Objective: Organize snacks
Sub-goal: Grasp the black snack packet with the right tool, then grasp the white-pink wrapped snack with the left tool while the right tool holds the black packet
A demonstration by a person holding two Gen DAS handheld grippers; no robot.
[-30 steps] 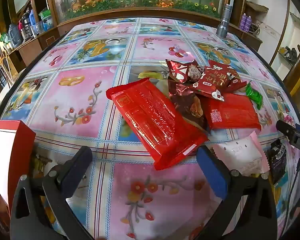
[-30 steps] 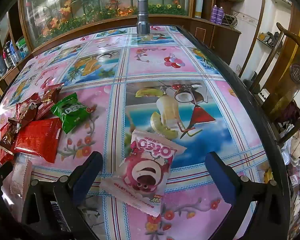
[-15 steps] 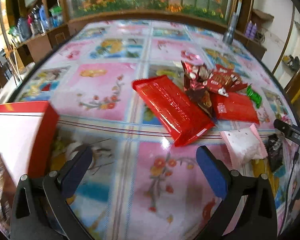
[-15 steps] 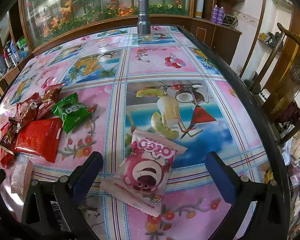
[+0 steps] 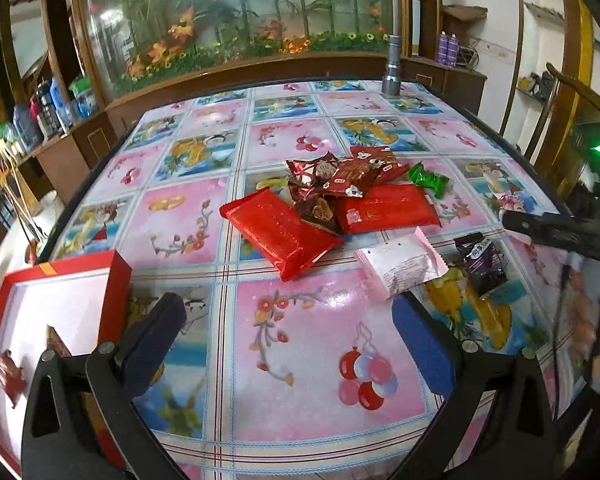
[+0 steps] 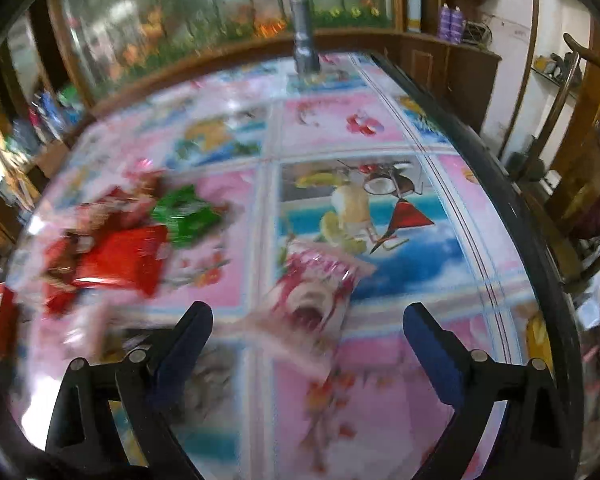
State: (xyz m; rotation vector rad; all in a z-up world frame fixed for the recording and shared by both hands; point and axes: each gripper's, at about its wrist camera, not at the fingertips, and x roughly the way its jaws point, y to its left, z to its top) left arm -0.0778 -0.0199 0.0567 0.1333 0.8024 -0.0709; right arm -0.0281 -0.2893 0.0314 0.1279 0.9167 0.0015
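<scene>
Left claw (image 5: 288, 344): jaws wide, nothing between them, hanging over the flower-print bench (image 5: 308, 364). Red box (image 5: 52, 320) at my left, open side up, white inside, a couple of dark red packets in it.

Snack pile mid-bench: long red packet (image 5: 278, 236) lying slantwise, its far end under a brown wrapper (image 5: 318, 212); flat red packet (image 5: 384, 208) just right of that; crinkled red wrappers (image 5: 348, 172) heaped behind; green packet (image 5: 428, 180) at the pile's right edge. Nearer me, a pale pink packet (image 5: 400, 266) lies apart, a dark purple one (image 5: 482, 262) beside it.

Right claw (image 6: 308, 340): jaws wide but closing in; pink bear packet (image 6: 316, 292) lies on the bench between and just ahead of the pads (image 6: 432, 354), untouched. View blurred.
</scene>
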